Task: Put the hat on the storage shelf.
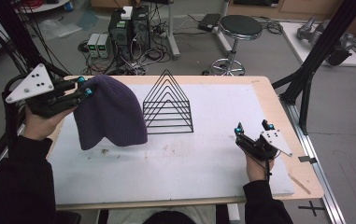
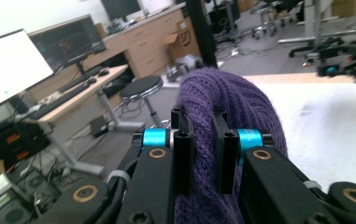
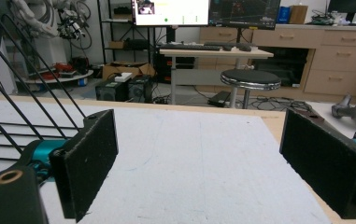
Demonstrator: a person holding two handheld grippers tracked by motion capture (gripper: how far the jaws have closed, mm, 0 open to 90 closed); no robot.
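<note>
Two jaws of left gripper (image 1: 83, 86) pinched purple hat (image 1: 111, 112), which hung lifted over table's (image 1: 203, 158) left edge, beside wire rack (image 1: 168, 103). Right gripper (image 1: 253, 128) stood wide open, empty, near right edge.

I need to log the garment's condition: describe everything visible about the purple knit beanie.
The purple beanie looks like soft ribbed wool, dark violet, with a rounded crown and an open hem. It hangs limp at the table's left side, its lower edge at or just above the white table mat, beside the black wire rack. The left gripper is shut on its upper edge, the knit bunched between the two black jaws.
</note>
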